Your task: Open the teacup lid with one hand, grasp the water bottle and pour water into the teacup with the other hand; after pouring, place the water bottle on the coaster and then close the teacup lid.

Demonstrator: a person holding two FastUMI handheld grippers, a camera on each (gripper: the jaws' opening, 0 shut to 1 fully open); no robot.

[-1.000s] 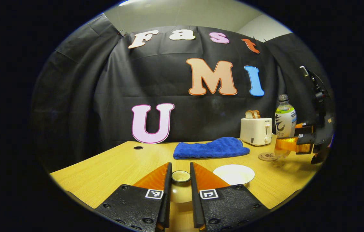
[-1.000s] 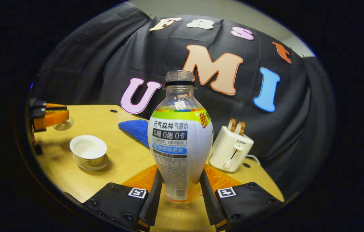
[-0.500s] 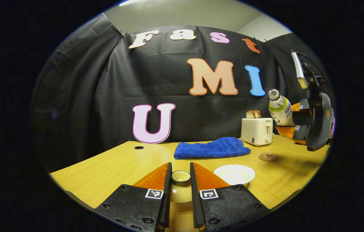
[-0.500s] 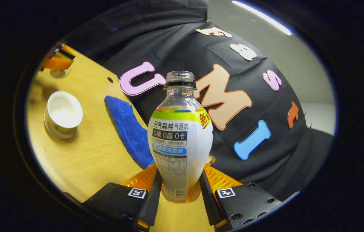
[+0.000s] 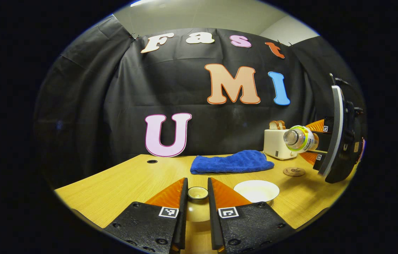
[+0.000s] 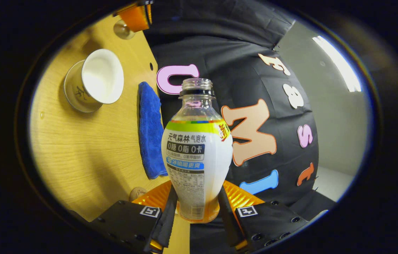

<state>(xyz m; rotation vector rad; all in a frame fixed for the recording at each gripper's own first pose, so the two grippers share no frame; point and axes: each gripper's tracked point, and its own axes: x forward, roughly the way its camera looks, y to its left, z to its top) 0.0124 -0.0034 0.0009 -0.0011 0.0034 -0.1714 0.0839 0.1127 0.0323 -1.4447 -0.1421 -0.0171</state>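
My left gripper (image 5: pixel 197 183) is shut on the cream teacup lid (image 5: pixel 197 193), held just above the wooden table (image 5: pixel 128 180). To the lid's right stands the open white teacup (image 5: pixel 256 190), also seen lying wide open in the right gripper view (image 6: pixel 95 81). My right gripper (image 6: pixel 197 192) is shut on the uncapped water bottle (image 6: pixel 197 155) low on its body. In the left gripper view the bottle (image 5: pixel 299 139) hangs in the air tipped on its side, its mouth turned my way, above and to the right of the cup. The round coaster (image 5: pixel 294 171) lies bare beneath it.
A blue towel (image 5: pixel 232 162) lies behind the cup at the table's back. A cream toaster (image 5: pixel 276 144) with bread stands at the back right, beside the coaster. A small cable hole (image 5: pixel 152 161) sits at the back left. The coaster (image 6: pixel 137 193) is near my right fingers.
My right gripper lifted the bottle off the table beside the coaster and rolled it from upright onto its side, moving slightly towards the cup. My left gripper and the lid have stayed still.
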